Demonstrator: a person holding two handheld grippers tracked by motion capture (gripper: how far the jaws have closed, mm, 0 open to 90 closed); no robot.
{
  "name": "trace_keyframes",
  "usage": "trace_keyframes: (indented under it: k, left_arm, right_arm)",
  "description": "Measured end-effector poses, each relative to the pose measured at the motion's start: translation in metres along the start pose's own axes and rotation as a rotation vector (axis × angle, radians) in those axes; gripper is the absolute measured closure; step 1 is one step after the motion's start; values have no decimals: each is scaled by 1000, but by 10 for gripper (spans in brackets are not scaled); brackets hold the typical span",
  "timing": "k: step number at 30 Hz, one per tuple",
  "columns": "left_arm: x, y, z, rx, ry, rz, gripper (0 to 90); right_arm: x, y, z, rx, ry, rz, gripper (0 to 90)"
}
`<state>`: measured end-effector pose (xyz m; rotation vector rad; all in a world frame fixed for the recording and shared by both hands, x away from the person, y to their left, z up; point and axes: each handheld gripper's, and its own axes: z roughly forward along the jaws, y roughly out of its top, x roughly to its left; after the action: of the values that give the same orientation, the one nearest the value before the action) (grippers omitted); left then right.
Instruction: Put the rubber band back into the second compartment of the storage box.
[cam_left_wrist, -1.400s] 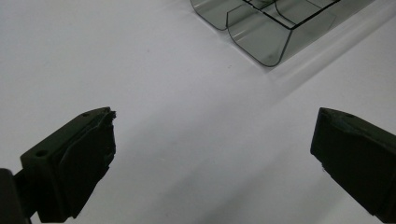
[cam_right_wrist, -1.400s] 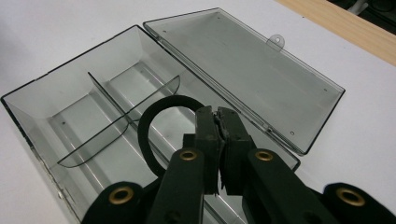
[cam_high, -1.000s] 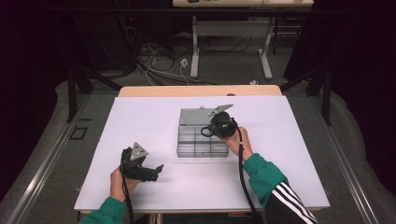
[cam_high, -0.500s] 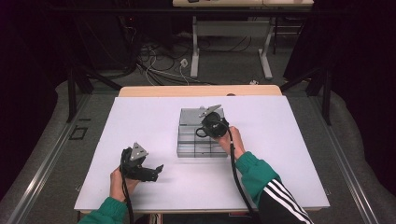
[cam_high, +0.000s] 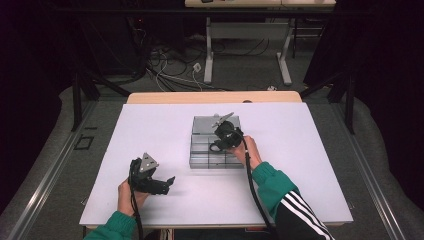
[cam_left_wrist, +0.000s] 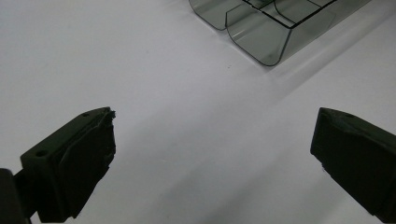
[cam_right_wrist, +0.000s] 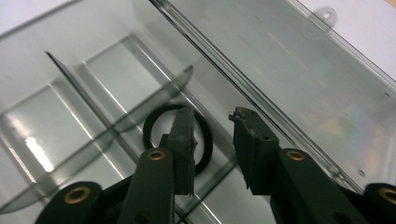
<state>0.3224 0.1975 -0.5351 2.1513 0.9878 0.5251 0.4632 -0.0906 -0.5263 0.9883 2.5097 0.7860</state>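
We see the thin black ring (cam_right_wrist: 177, 138) lying flat in a compartment of the clear organizer box (cam_right_wrist: 289, 70). Our right tongs (cam_right_wrist: 212, 149) have just been opening, nothing gripped; left tongs (cam_left_wrist: 210, 158) open over the worktop (cam_left_wrist: 140, 56). Light, probably flexible: pinch its rim.

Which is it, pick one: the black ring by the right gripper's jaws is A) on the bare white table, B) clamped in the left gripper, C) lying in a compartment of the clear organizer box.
C: the black ring lies inside a divided compartment of the clear organizer box, behind the right gripper, whose parted jaws don't pinch it.
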Motion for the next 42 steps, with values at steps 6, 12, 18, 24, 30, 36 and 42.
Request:
trace_keyframes:
  k: [6, 12, 18, 24, 30, 36, 42]
  left_arm:
    - [-1, 0, 1, 3, -5, -3, 0]
    - [-1, 0, 1, 4, -6, 4, 0]
    - [-1, -1, 3, 10, -13, -1, 0]
    - [-1, -1, 3, 8, -10, 3, 0]
    - [0, -1, 4, 14, -16, 10, 0]
    - [0, -1, 3, 9, -15, 11, 0]
    - [-2, 0, 3, 5, -11, 14, 0]
  right_arm:
    - [-9, -6, -13, -62, 64, 41, 486]
    - [-14, -15, -28, -71, 124, 54, 367]
    - [-23, -31, -40, -84, 164, 62, 253]
    - [-27, -41, -48, -89, 198, 74, 162]
    - [-30, -51, -56, -112, 220, 86, 123]
    - [-31, -62, -66, -110, 213, 76, 85]
    - [-37, -69, -70, -168, 216, 92, 46]
